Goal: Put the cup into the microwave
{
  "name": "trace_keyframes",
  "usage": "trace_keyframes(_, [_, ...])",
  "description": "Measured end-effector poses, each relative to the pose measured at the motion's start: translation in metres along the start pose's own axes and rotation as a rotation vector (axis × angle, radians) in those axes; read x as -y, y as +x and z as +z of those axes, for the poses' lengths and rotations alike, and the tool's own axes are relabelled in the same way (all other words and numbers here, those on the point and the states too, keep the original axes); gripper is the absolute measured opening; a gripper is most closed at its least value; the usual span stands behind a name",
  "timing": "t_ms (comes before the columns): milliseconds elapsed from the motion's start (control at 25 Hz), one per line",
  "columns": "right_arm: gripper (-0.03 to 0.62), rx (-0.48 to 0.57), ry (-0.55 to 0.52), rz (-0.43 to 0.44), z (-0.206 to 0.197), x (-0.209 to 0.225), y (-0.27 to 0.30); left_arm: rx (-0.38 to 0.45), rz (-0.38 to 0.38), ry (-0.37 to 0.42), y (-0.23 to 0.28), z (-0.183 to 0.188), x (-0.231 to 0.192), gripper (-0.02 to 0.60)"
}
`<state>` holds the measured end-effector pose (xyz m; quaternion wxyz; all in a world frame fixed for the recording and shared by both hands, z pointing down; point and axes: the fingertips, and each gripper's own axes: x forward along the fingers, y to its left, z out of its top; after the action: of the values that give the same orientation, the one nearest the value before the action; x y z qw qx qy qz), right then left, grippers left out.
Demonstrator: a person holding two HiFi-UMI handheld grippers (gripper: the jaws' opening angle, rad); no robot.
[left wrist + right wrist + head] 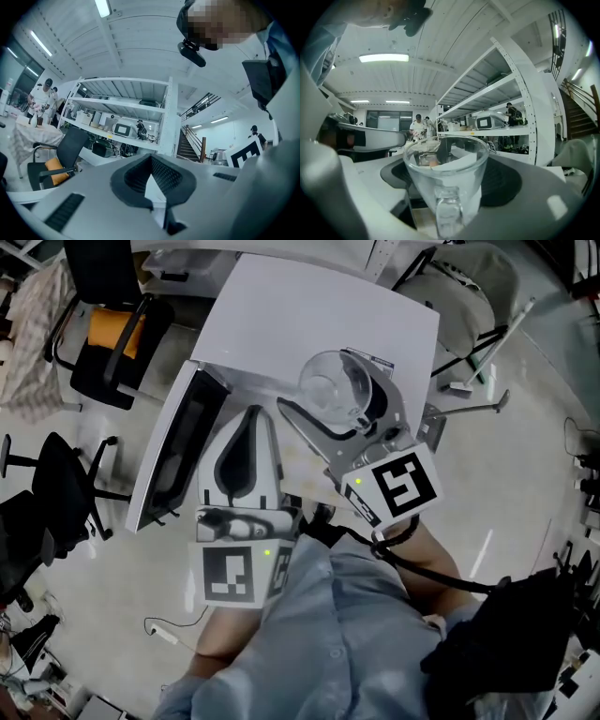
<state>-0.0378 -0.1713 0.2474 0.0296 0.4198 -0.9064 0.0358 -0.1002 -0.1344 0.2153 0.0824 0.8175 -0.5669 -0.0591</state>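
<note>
A clear glass cup [330, 388] with a handle [449, 213] is held in my right gripper [328, 399], whose jaws are shut on its sides. In the right gripper view the cup [445, 173] stands upright and fills the middle, between the black pads. The white microwave [309, 315] lies just beyond the cup, and its door [173, 451] with the dark window stands swung open at the left. My left gripper [251, 416] hovers by the inner side of that door, jaws together with nothing between them. Its black pads [171, 178] meet at the tip.
Office chairs stand on the floor at the left, one with an orange cushion [112, 329], one black [47, 493]. A pale chair [469, 287] is at the upper right. A cable with a plug [159, 632] lies on the floor. White shelving [122, 112] and stairs [187, 145] are farther off.
</note>
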Motion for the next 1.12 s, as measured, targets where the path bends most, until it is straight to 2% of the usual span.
trace_keyframes(120, [0.391,-0.011,0.011,0.02,-0.006,-0.018,-0.012,-0.001,0.014,-0.001,-0.019,0.001,0.003,0.0])
trace_keyframes(400, [0.39,-0.05,0.038,0.051,-0.049,-0.038,-0.008,-0.034,0.015,-0.014,-0.032,-0.032,-0.007,0.0])
trace_keyframes(640, [0.391,-0.073,0.05,0.064,-0.078,-0.05,-0.009,-0.029,0.033,-0.004,-0.043,-0.046,-0.015,0.0])
trace_keyframes(920, [0.391,-0.093,0.061,0.061,-0.114,-0.053,-0.005,-0.058,0.031,0.032,-0.058,-0.073,-0.019,0.0])
trace_keyframes(1120, [0.391,-0.105,0.076,0.045,-0.147,-0.043,0.009,-0.077,0.015,0.036,-0.05,-0.101,-0.026,0.0])
